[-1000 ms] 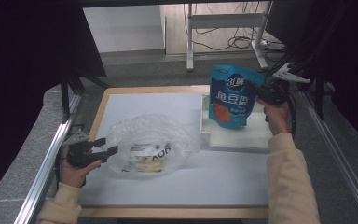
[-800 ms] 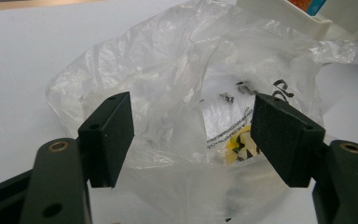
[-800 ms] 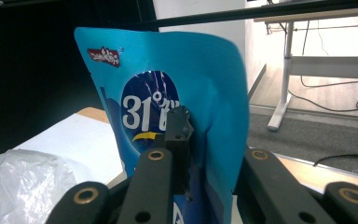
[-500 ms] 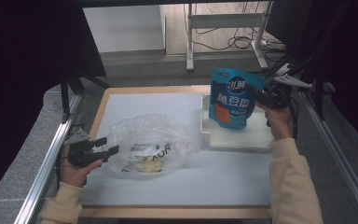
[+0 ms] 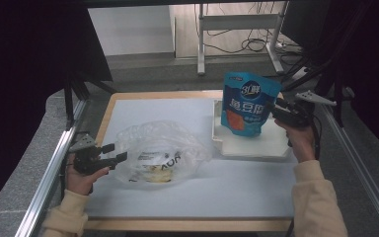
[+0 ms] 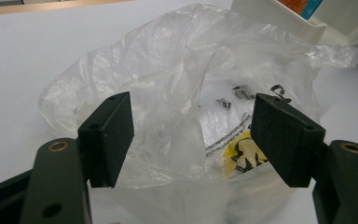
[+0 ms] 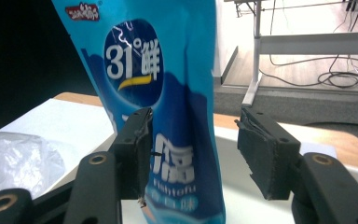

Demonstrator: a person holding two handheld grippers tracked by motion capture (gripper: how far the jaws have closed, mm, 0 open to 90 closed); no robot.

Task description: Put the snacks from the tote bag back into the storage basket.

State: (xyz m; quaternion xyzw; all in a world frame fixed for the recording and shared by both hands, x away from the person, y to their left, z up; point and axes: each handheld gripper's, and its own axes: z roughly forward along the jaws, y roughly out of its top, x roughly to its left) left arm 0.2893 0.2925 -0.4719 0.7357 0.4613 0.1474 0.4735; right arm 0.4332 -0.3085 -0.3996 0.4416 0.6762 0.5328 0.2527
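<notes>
Right gripper [image 7: 193, 154] has just been spreading its jaws, and they now stand apart on either side of the blue pouch [image 5: 249, 102]: in the right gripper view one pad lies against the pouch's front while the other stands clear of its edge, so nothing is pinched. That pouch is glossy blue with a dark round badge, white lettering and an orange patch low on its front; it stands upright in the white tray [image 5: 256, 145] at the far right of the table, leaning slightly. Left gripper [image 5: 113, 153] sits at the near left with its jaws wide, pointing at the clear plastic bag [image 5: 158, 150]; in the left gripper view the crumpled film bulges up between the two pads without being squeezed. The bag lies crinkled on the white mat [image 5: 237, 185], with a printed yellow-and-white packet visible inside. Bare mat stretches between bag and tray and across the whole near side. A wooden border frames the mat, and metal rails run along both flanks of the table.
</notes>
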